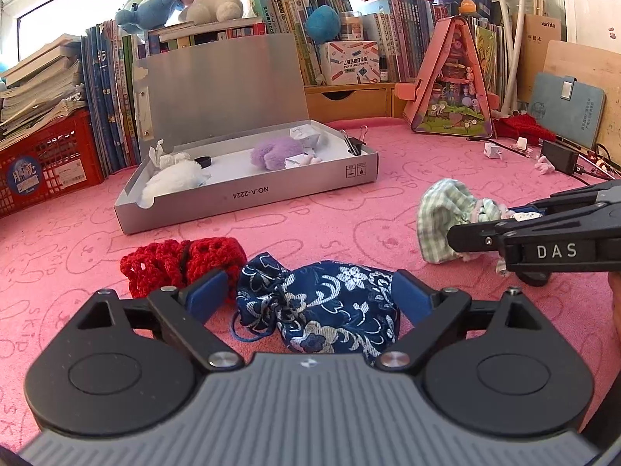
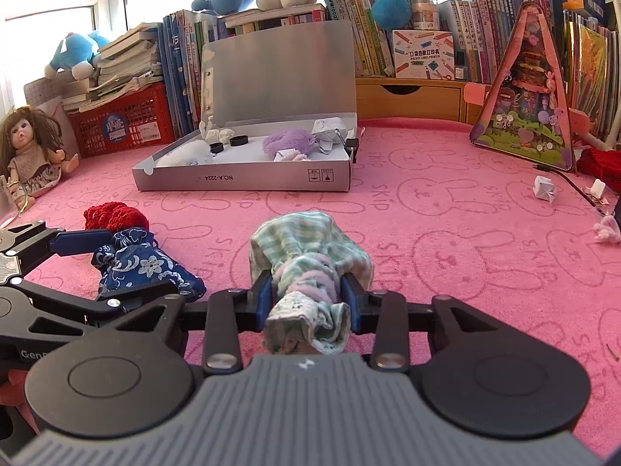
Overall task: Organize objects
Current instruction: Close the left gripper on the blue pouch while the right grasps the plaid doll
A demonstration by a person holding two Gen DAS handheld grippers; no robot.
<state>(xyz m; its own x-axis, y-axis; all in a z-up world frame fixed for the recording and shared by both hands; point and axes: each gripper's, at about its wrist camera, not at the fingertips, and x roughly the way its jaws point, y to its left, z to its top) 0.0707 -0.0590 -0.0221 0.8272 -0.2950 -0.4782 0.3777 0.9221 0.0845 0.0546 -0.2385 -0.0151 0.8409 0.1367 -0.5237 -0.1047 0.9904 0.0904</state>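
The left gripper (image 1: 312, 295) tilts down toward the pink mat (image 1: 349, 213), its jaws spread wide and released around the navy floral pouch (image 1: 330, 310), which lies between the 2 blue pads (whether either pad touches the cloth I cannot tell). Just ahead-left of its left finger sits a red crocheted piece (image 1: 174, 264). The right gripper (image 2: 308, 297), also angled down, is clenched on the gathered neck of the green checked pouch (image 2: 310, 256), whose body rests on the mat ahead of its fingertips.

Farther ahead of both stands the open grey box (image 1: 252, 198), lid up; inside, from left, are white fluff (image 1: 170, 180), a black ring (image 1: 203, 161), a purple fluffy thing (image 1: 273, 153), crumpled paper and binder clips (image 1: 355, 139).

Ahead of the right gripper and to its right, bare mat stretches to a small paper cube (image 2: 545, 190) and cable near the far edge.
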